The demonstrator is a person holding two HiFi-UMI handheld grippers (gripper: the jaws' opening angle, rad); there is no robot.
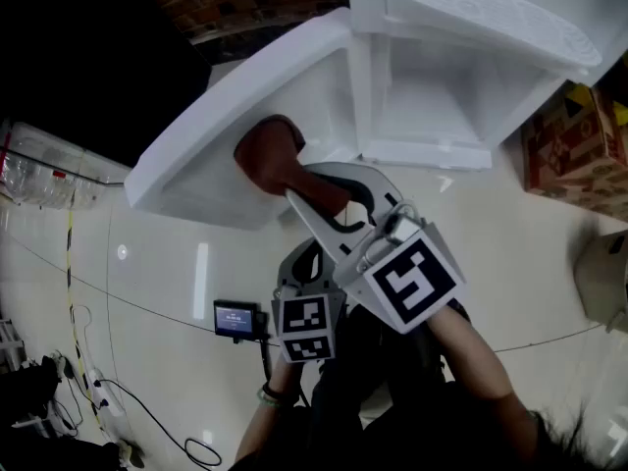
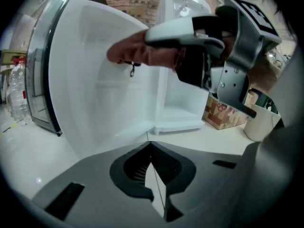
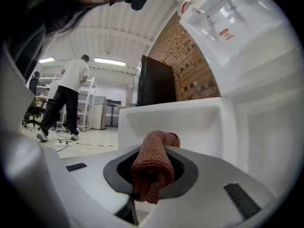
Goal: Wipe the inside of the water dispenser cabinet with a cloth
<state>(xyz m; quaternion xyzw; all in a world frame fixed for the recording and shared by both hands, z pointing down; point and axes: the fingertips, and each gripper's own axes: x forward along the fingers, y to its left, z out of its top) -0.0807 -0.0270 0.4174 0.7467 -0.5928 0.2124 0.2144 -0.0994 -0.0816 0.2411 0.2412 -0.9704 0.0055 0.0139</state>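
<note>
The white water dispenser (image 3: 228, 37) stands with its lower cabinet (image 1: 422, 106) open and the door (image 1: 226, 116) swung out to the left. My right gripper (image 1: 299, 189) is shut on a rolled reddish-brown cloth (image 1: 270, 155). The cloth's far end rests against the inner face of the door (image 2: 95, 80). In the right gripper view the cloth (image 3: 153, 175) sticks out between the jaws of the right gripper (image 3: 151, 160). My left gripper (image 1: 299, 268) hangs lower, near the floor and apart from the door. The left gripper (image 2: 152, 148) has its jaws together with nothing in them.
A cardboard box (image 1: 579, 155) and a pale bucket (image 1: 603, 283) stand right of the dispenser. A small screen device (image 1: 240, 319) and cables (image 1: 98, 391) lie on the floor at left. Plastic bottles (image 2: 16, 89) stand beyond the door. A person (image 3: 66, 96) stands far off.
</note>
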